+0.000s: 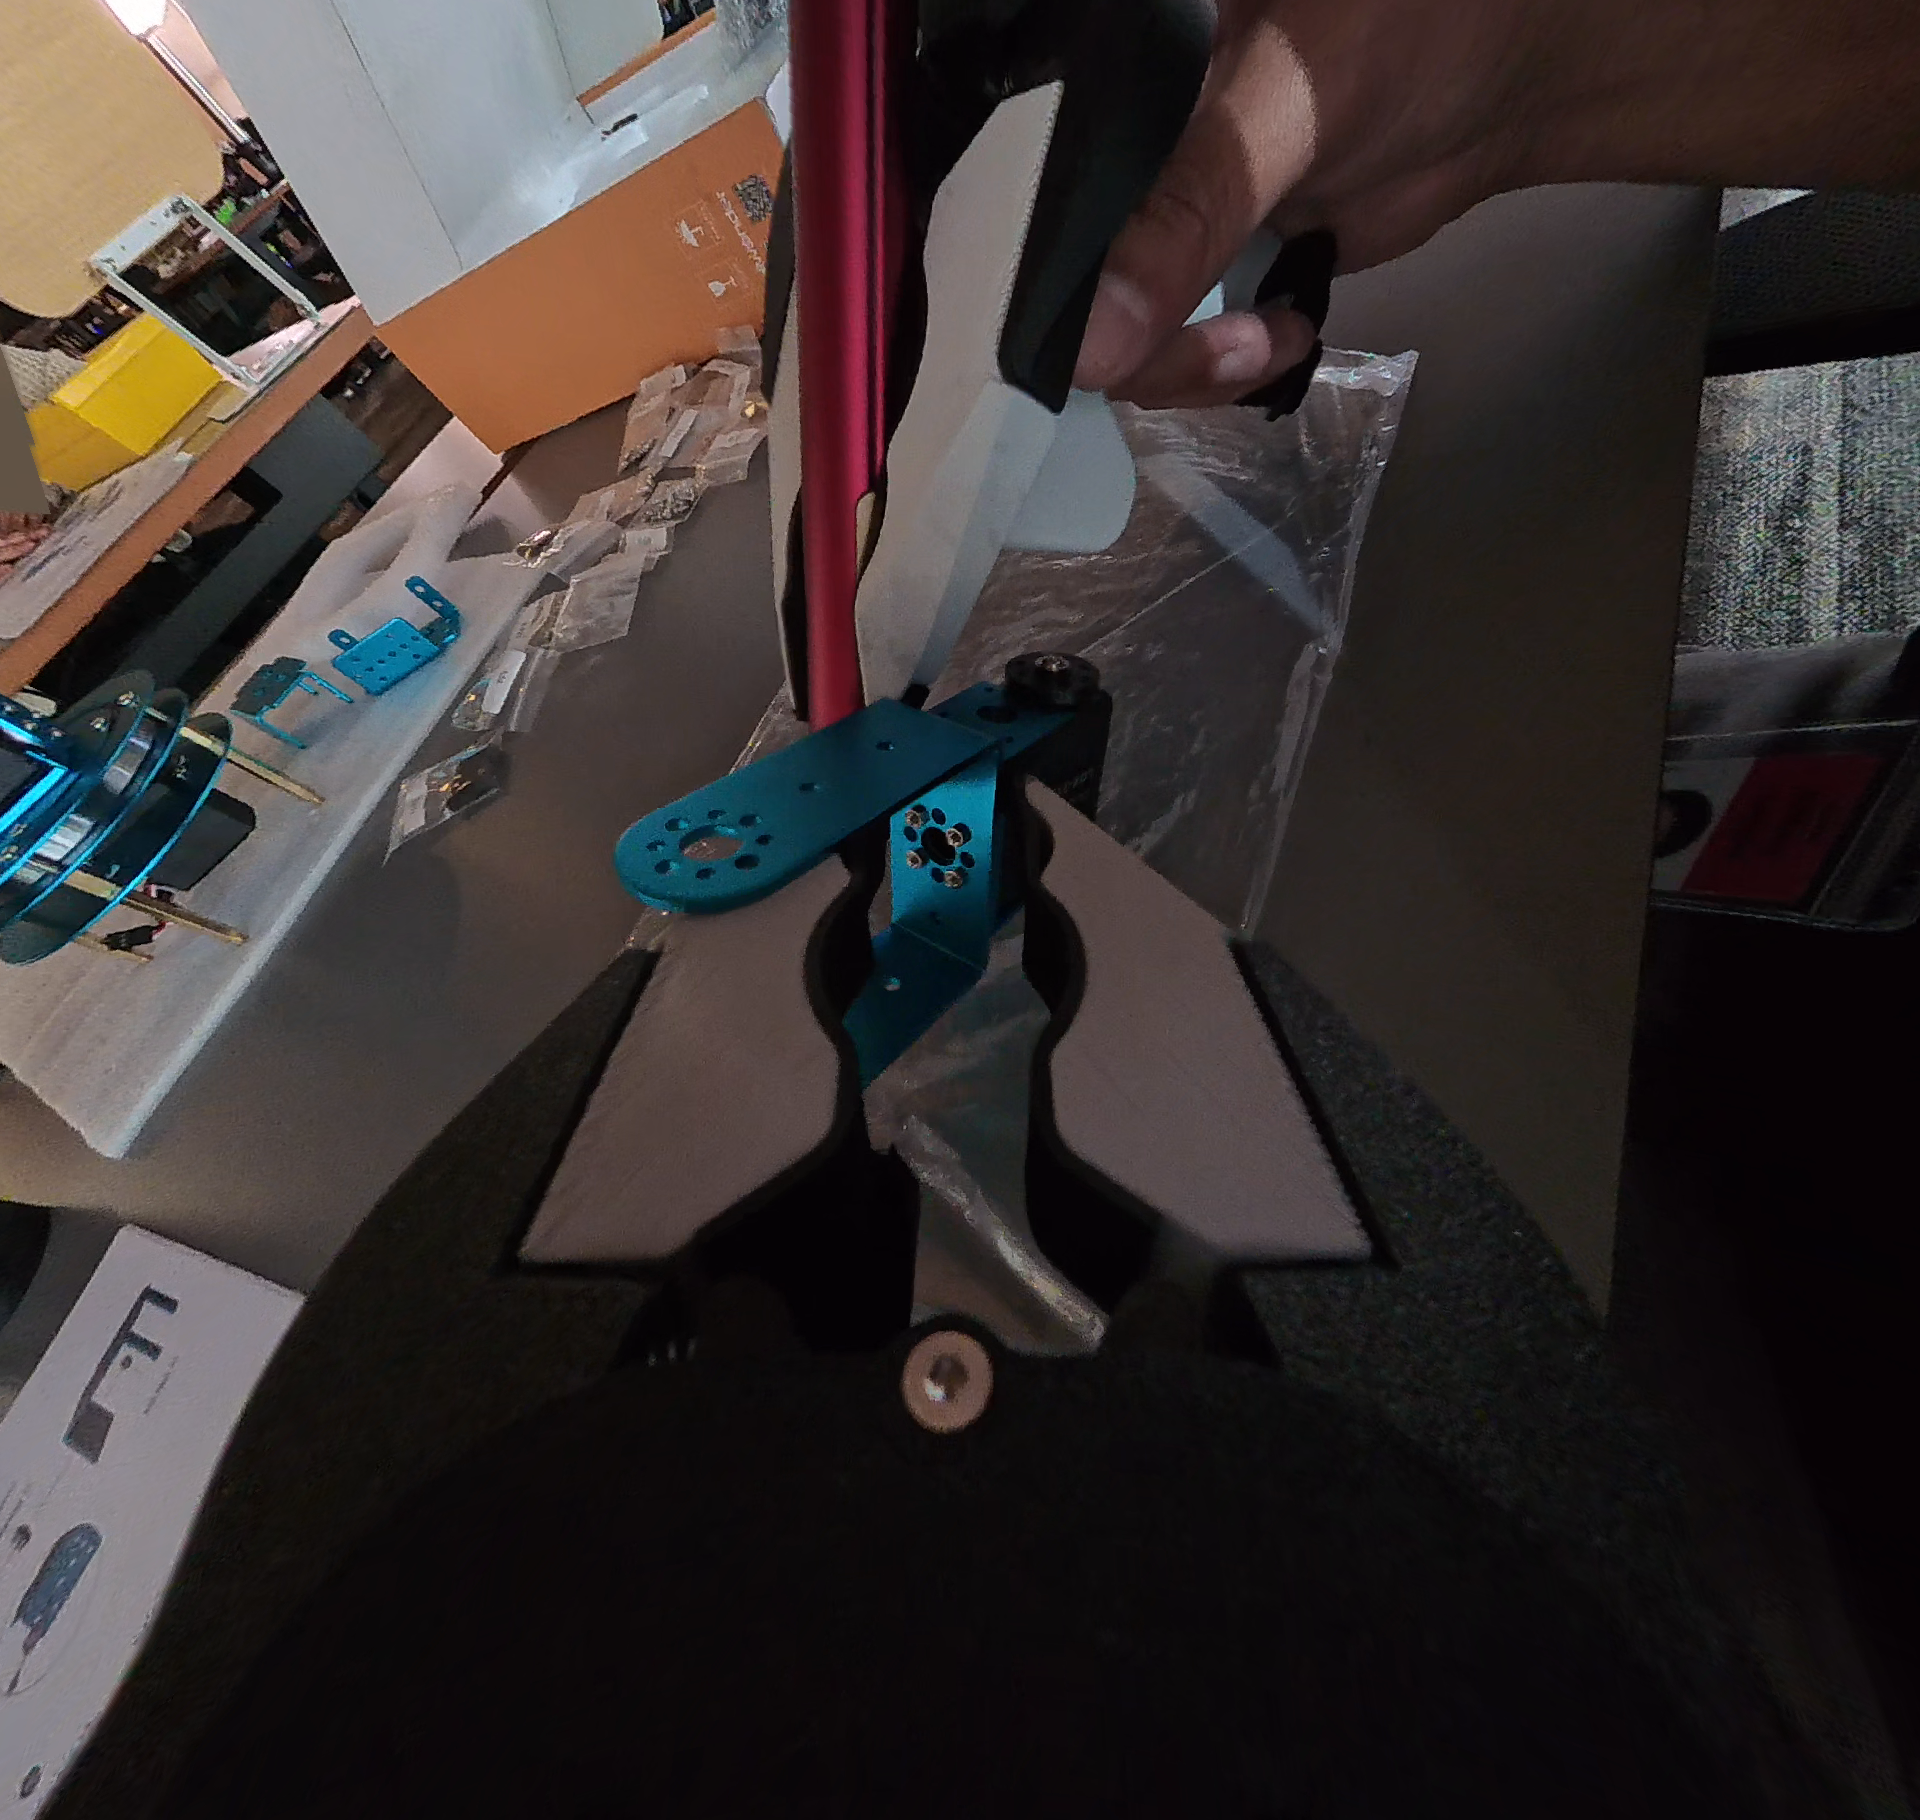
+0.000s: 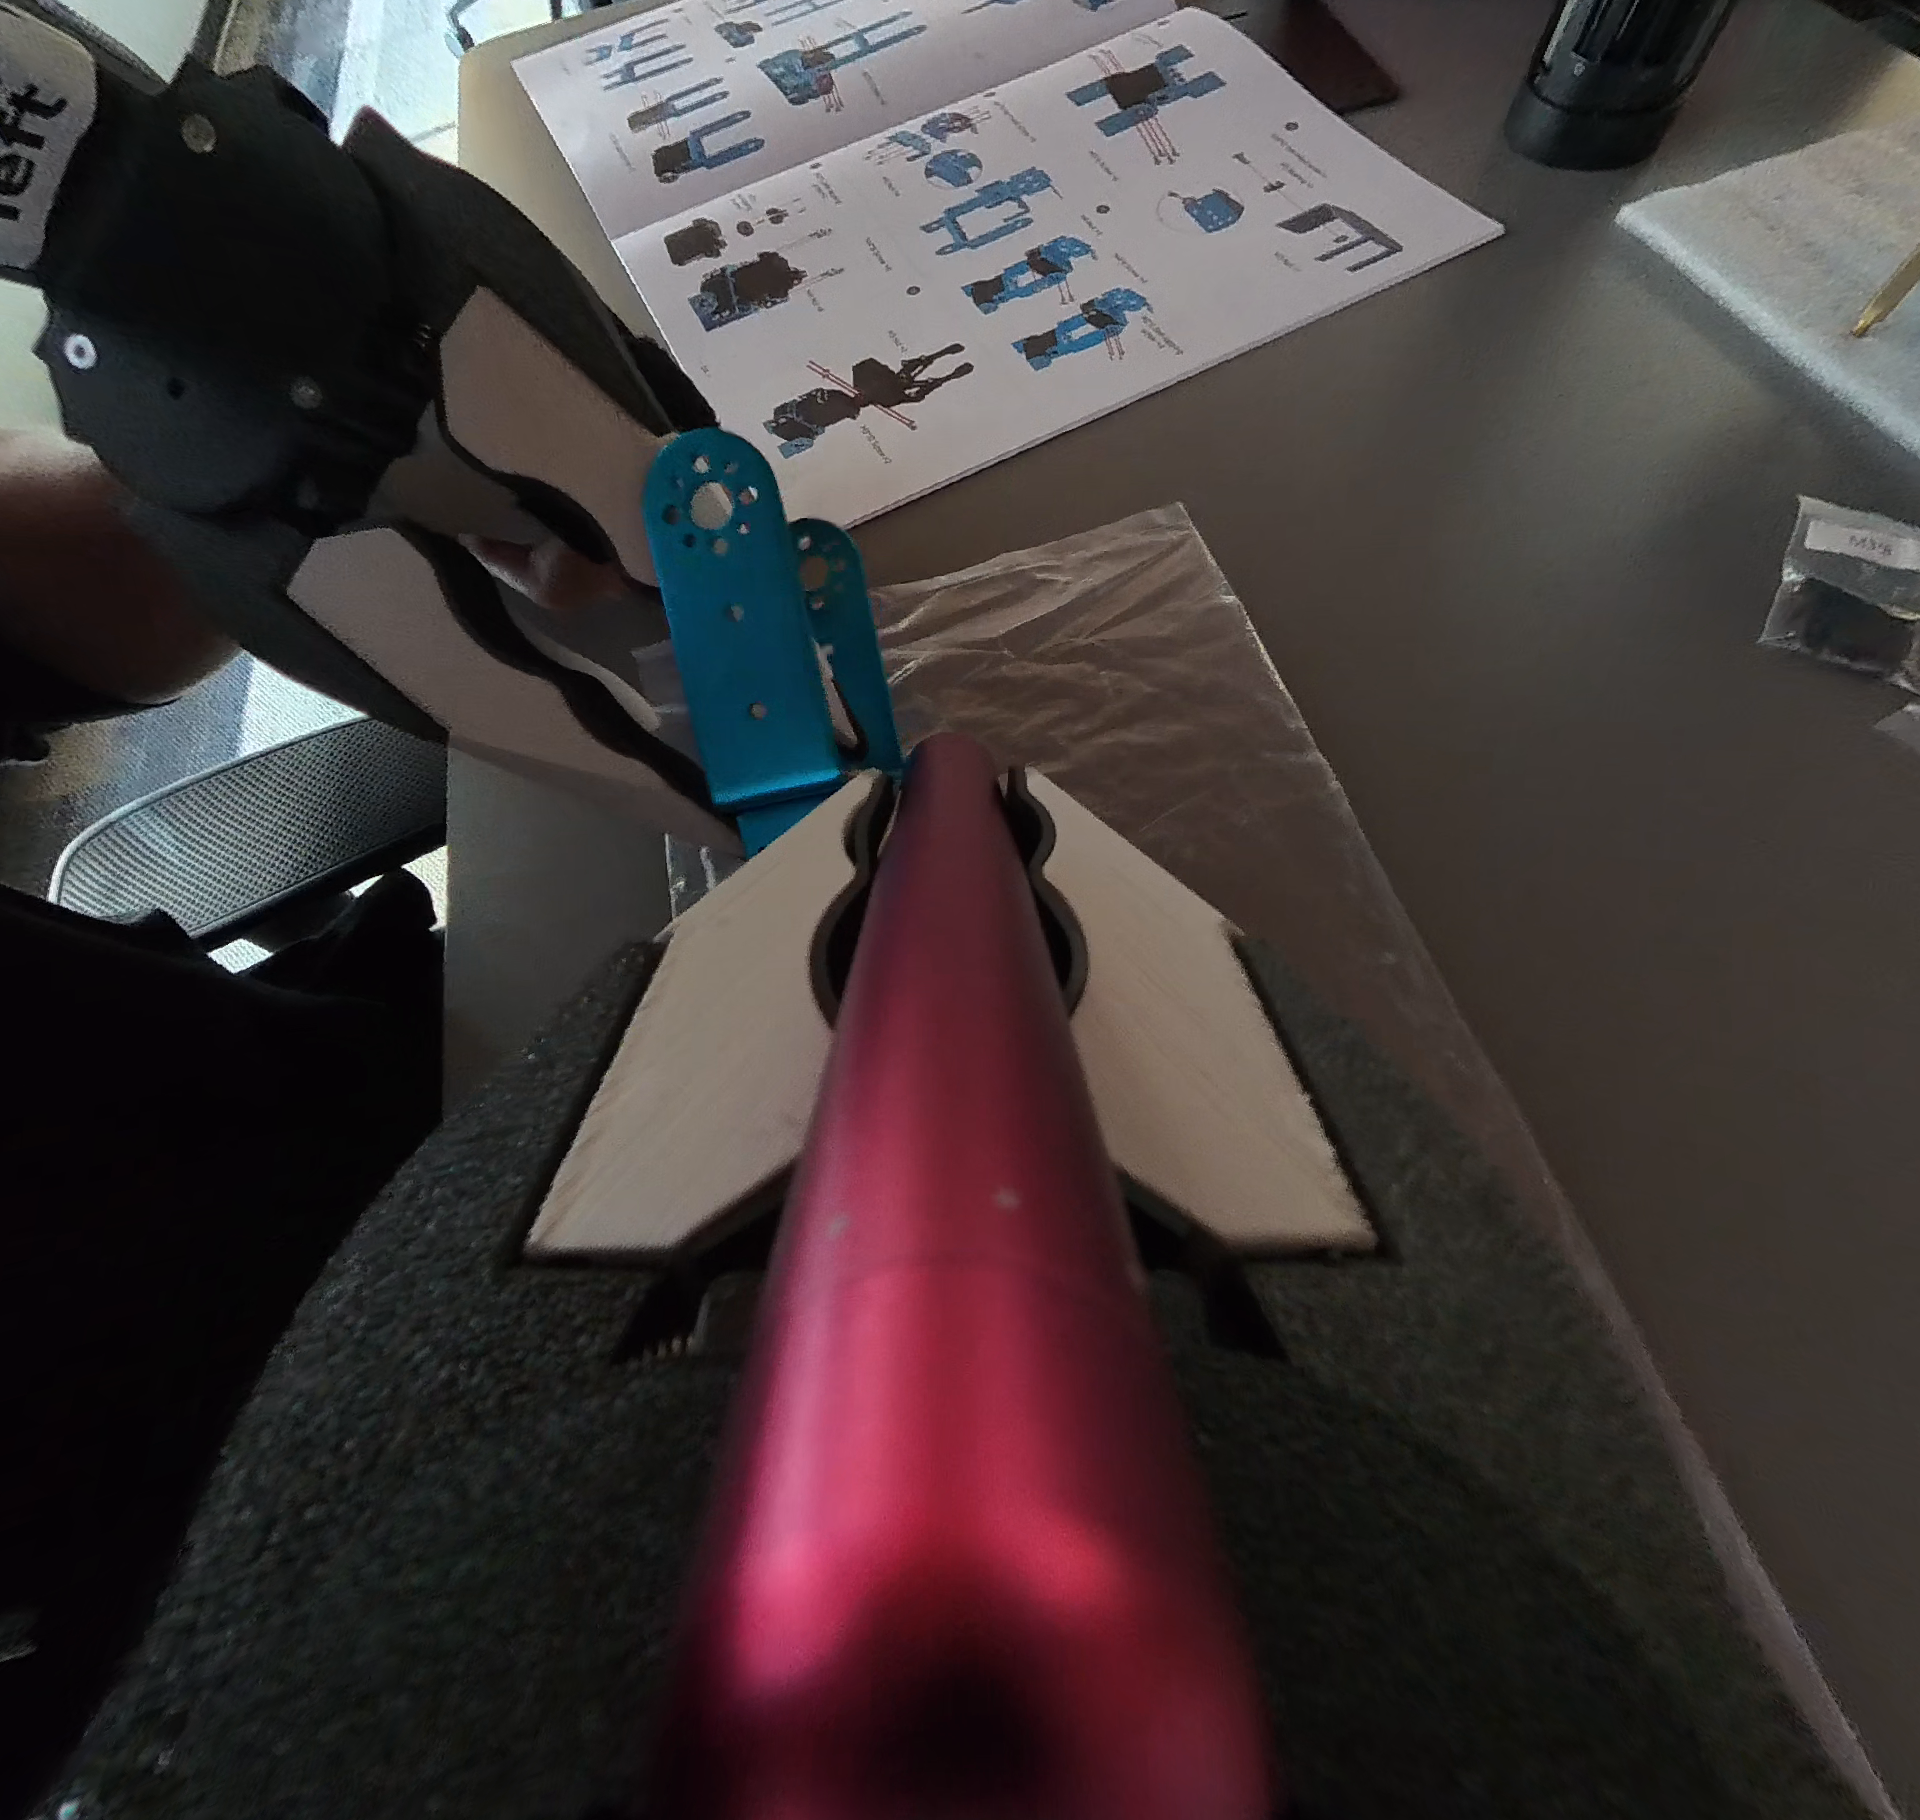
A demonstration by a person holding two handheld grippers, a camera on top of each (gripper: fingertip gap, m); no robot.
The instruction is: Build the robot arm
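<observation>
Gripping blue bracket [image 1: 940, 897], red screwdriver [image 2: 940, 1199]

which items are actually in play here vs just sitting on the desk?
In play:
- left tool, shut on blue bracket
- right tool, shut on red driver handle, tip at the bracket
- black servo fixed to the bracket

Lying about:
- open manual
- clear plastic bag
- small parts bags
- spare blue brackets
- black bottle

Print on open booklet [image 2: 997, 212], orange box [image 1: 623, 295], small bag label [image 2: 1860, 544].
</observation>
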